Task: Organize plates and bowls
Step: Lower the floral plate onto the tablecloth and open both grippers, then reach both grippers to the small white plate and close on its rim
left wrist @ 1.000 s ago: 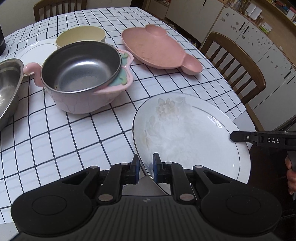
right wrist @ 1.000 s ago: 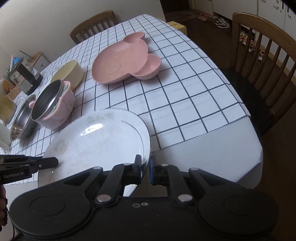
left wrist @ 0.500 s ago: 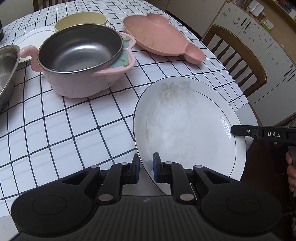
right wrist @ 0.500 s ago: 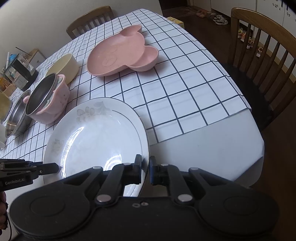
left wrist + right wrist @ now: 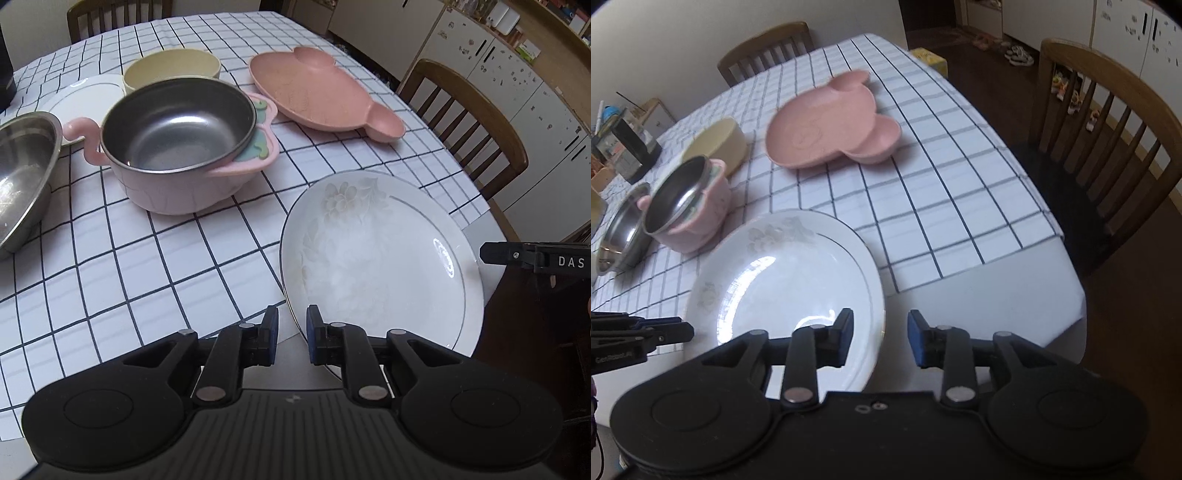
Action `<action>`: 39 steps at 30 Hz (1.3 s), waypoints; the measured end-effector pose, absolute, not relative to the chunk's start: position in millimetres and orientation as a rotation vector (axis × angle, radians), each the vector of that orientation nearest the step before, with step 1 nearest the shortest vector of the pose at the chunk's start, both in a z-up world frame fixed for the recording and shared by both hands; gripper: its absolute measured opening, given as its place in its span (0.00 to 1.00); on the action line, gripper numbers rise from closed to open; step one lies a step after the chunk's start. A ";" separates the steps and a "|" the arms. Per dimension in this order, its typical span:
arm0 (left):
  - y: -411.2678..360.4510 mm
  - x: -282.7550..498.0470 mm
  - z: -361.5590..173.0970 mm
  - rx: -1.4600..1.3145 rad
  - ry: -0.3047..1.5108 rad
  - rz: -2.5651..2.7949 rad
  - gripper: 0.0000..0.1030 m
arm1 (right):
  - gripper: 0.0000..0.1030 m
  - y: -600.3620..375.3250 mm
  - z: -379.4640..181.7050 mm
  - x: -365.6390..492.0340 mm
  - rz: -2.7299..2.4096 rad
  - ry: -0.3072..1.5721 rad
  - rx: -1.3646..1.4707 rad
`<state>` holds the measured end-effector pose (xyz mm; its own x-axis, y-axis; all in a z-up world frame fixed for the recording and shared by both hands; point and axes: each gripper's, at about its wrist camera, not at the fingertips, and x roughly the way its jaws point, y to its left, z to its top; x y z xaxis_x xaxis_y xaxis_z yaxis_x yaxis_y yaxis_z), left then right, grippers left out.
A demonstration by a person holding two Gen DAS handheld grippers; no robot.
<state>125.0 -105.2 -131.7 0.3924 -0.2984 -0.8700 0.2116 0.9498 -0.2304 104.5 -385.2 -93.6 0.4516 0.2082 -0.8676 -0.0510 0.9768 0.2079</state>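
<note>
A white floral plate (image 5: 380,258) is held above the table's near corner. My left gripper (image 5: 291,334) is shut on its near rim. In the right wrist view the plate (image 5: 783,280) shows again; my right gripper (image 5: 881,334) is open, its jaws apart on either side of the plate's right rim. A pink bowl with a steel liner (image 5: 181,144), a cream bowl (image 5: 171,68), a pink mouse-shaped plate (image 5: 317,92), a steel bowl (image 5: 18,173) and another white plate (image 5: 86,96) sit on the checked tablecloth.
Wooden chairs stand at the right (image 5: 476,122) and far side (image 5: 768,48) of the table. A dark box and clutter (image 5: 628,147) sit at the far left. The table edge (image 5: 997,295) drops off just right of the plate.
My right gripper has opened and let go of the plate's rim. My left gripper still holds the plate, which has shifted slightly over the table.
</note>
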 end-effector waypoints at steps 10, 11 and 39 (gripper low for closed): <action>-85.3 113.3 -82.9 -0.058 0.971 -0.283 0.33 | 0.47 -355.1 -46.7 92.2 0.235 0.998 0.126; -83.1 111.9 -77.5 -0.050 0.955 -0.275 0.43 | 0.49 -350.9 -41.8 91.0 0.244 0.986 0.117; 16.4 137.6 21.5 -0.118 0.775 -0.120 0.98 | 0.97 -233.0 54.2 155.1 0.463 0.814 -0.042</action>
